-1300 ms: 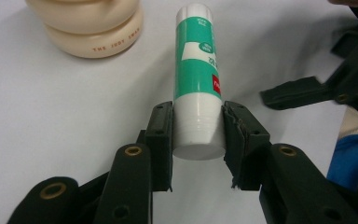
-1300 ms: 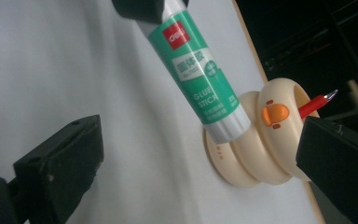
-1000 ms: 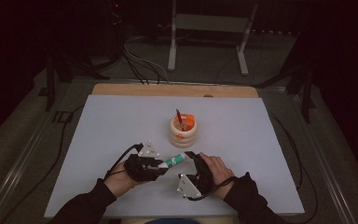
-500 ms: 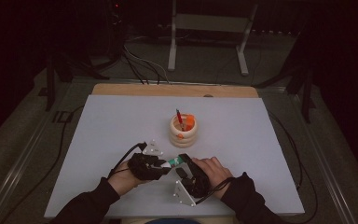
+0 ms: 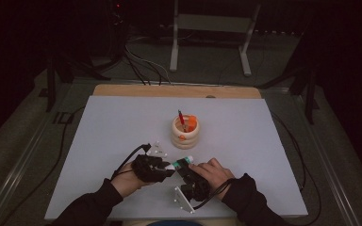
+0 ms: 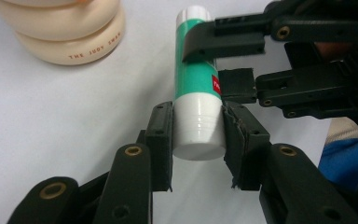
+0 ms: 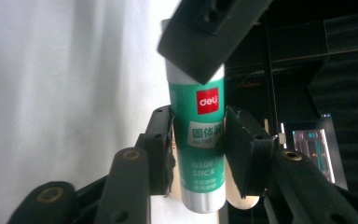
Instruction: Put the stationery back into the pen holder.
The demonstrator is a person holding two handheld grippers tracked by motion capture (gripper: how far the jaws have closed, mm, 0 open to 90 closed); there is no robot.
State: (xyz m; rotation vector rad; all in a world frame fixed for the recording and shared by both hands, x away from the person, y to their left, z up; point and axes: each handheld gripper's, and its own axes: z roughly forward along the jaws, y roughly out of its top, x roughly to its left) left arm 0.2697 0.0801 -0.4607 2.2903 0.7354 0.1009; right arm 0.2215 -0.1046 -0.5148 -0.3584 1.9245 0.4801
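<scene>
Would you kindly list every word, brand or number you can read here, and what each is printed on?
"THE JUDY SWAN": lowest ring of the cream holder.
"deli": red square on the glue stick.
"GLUE STICK": lower on the same label.
Chinese characters and a small "No." line between them: too blurred to read surely.
Monitor text: unreadable.

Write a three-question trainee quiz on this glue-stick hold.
1. Which part of the glue stick does the left tool clamp? A: the green body. B: a white end. C: nothing.
2. True or false: the right tool grips the stick's green body.
3. Fill in: the pen standing in the cream holder is ___ in colour.
Key: 1 B; 2 true; 3 red.
</scene>
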